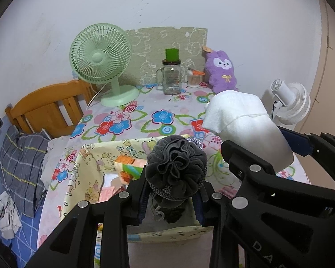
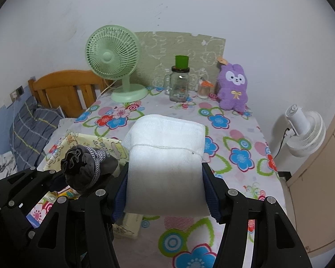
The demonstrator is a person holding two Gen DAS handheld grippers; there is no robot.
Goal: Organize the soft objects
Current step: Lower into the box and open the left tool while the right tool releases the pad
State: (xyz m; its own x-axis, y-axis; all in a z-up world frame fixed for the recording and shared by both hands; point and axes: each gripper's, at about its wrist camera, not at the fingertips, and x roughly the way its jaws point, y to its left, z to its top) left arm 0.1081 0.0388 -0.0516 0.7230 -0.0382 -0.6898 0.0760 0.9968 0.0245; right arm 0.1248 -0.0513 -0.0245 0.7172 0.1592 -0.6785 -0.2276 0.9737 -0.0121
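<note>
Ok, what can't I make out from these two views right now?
- Fabric bin contents: left view, mostly hidden behind the grey pouch and the left claw.
- Table under the white towel: right view, covered by towel.
- Floor fan base: cut off by table edge.

We see a dark grey sock roll [image 1: 175, 169], ruffled at its end and banded with grey-white knit, held up above the yellow cartoon-print bin [image 1: 89, 156]. Just to its right, a white towel roll [image 2: 165, 163], tied round with thin string, is held above the table.
</note>
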